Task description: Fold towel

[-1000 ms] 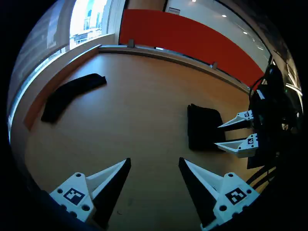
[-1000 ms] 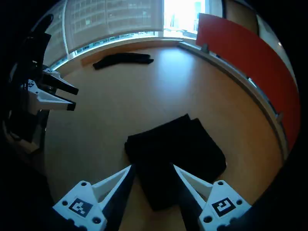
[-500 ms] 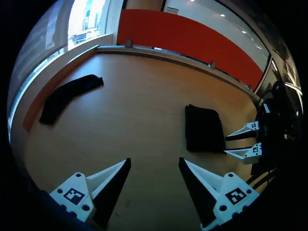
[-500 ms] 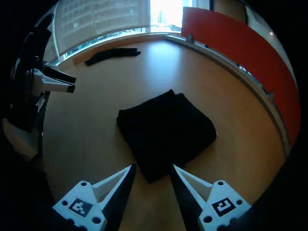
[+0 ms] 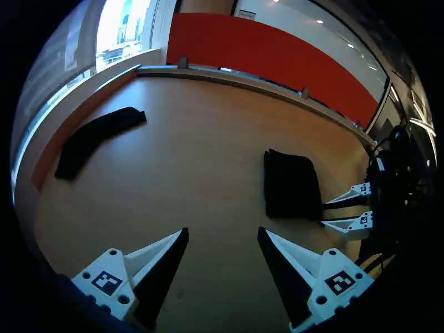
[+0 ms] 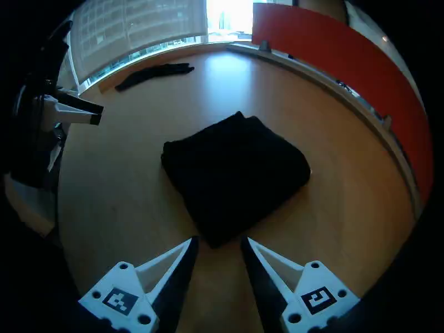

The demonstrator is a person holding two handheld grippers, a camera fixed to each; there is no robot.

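A black towel [image 6: 236, 172] lies folded into a thick rectangle on the wooden table [image 6: 344, 183]; the left gripper view has this towel [image 5: 291, 186] at mid right. My right gripper [image 6: 219, 241] is open, its fingertips just short of the towel's near corner and holding nothing. That right gripper [image 5: 324, 213] hovers at the towel's right edge in the left gripper view. My left gripper [image 5: 222, 236] is open over bare wood, well to the left of the towel. This left gripper [image 6: 99, 114] also appears far left in the right gripper view.
A second black cloth [image 5: 94, 139] lies loosely stretched along the far left edge by the window ledge [image 5: 77, 94]. A red partition [image 5: 277, 55] and a raised rail bound the table's back. Bare wood [image 5: 194, 139] spreads between the two cloths.
My right gripper has drawn back off the folded towel, which lay between its fingers a second ago and now lies free ahead of the tips. The left gripper has barely shifted.
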